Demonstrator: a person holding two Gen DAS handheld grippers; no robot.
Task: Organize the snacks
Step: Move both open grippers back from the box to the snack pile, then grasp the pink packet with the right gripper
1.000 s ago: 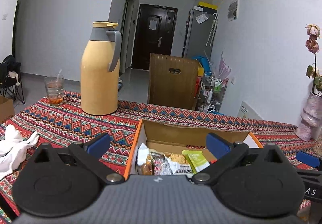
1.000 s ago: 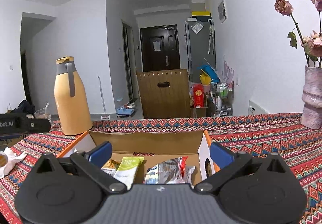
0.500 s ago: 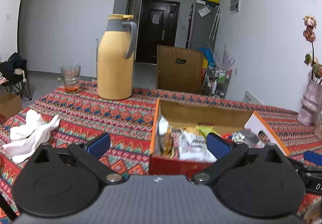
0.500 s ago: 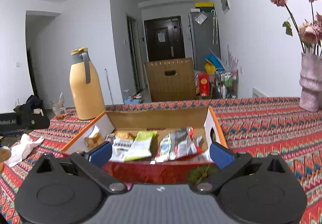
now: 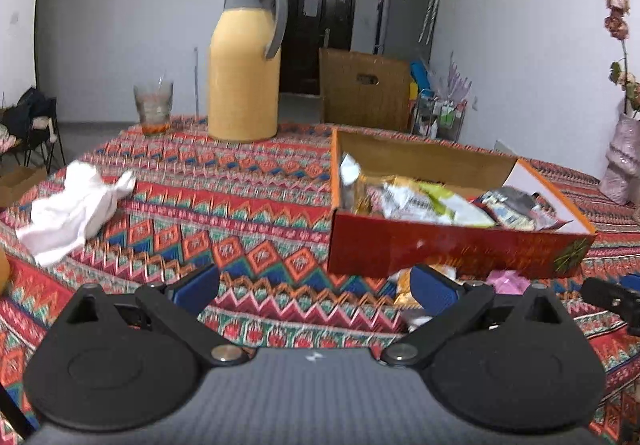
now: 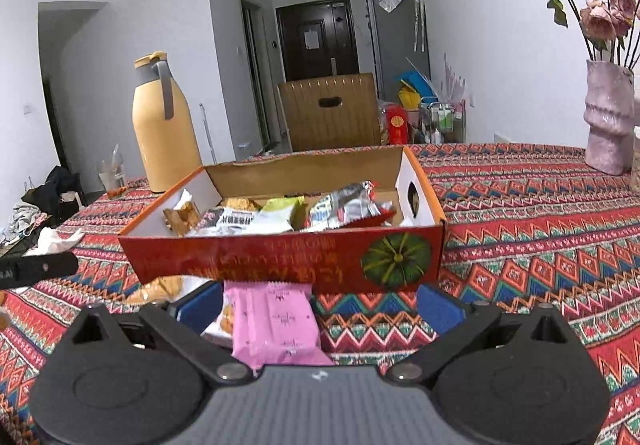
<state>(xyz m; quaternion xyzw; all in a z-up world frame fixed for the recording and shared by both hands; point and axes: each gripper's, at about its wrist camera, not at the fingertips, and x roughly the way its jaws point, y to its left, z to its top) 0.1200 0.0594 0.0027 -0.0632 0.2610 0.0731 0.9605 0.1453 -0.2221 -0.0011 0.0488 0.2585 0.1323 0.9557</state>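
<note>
A red cardboard box with an orange rim holds several snack packets; in the left wrist view the box stands right of centre. A pink packet lies on the tablecloth in front of the box, between my right gripper's fingers, and shows in the left wrist view. An orange-yellow snack lies to its left, also seen in the left wrist view. My right gripper is open and empty. My left gripper is open and empty, left of the box front.
A yellow thermos jug and a glass stand at the table's far left. A crumpled white cloth lies at the left. A pink vase with dried roses stands at the far right. A wooden chair is behind the table.
Both grippers have pulled back and risen from over the box, so the box front and the loose packets before it now show. Both stay open.
</note>
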